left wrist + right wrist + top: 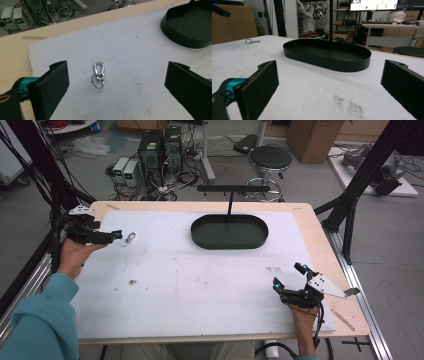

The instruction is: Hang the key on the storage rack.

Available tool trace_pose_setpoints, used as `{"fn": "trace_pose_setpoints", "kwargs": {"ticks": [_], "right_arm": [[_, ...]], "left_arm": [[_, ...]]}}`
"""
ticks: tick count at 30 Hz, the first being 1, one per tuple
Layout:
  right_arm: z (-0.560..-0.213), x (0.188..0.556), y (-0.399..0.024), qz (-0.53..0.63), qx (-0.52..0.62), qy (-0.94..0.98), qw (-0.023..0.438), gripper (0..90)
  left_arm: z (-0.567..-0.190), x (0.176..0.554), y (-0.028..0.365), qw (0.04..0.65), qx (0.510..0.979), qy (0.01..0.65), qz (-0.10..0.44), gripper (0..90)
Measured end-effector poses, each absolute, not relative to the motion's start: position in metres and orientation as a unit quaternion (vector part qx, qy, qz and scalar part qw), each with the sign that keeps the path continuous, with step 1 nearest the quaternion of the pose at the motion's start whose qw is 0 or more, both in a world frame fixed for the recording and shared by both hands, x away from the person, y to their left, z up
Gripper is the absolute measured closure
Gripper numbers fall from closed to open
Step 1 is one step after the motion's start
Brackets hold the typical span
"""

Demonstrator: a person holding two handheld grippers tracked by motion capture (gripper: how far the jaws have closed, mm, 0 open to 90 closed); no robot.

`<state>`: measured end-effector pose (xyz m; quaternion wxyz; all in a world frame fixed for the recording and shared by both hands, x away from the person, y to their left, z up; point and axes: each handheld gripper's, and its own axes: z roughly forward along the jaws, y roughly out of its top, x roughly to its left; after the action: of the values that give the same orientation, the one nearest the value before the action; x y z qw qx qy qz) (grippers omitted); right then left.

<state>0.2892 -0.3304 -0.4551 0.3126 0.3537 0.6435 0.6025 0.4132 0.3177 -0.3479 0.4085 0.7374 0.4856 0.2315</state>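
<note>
A small shiny metal snap hook with a round split ring (98, 75) lies flat on the white foam-covered bench (140, 75), long axis pointing away from the left claw (116, 87), ring end nearest. That claw is spread wide, just short of it. The right claw (329, 90), also spread, faces the black oval metal tray (329, 60).

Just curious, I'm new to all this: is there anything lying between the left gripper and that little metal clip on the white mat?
Nothing: in the left gripper view, only bare white mat separates the open left gripper from the metal clip.
</note>
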Motion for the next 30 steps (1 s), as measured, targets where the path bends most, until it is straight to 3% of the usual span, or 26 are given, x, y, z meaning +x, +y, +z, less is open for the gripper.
{"fn": "trace_pose_setpoints", "kwargs": {"ticks": [12,30], "right_arm": [[-0.455,0.289,-0.330,0.603,0.351,0.645,0.313,0.8],[-0.455,0.289,-0.330,0.604,0.351,0.643,0.315,0.8]], "left_arm": [[-0.348,0.449,0.310,0.370,0.752,0.509,0.193,6.1],[-0.388,0.475,0.310,0.315,0.763,0.550,0.129,6.2]]}}
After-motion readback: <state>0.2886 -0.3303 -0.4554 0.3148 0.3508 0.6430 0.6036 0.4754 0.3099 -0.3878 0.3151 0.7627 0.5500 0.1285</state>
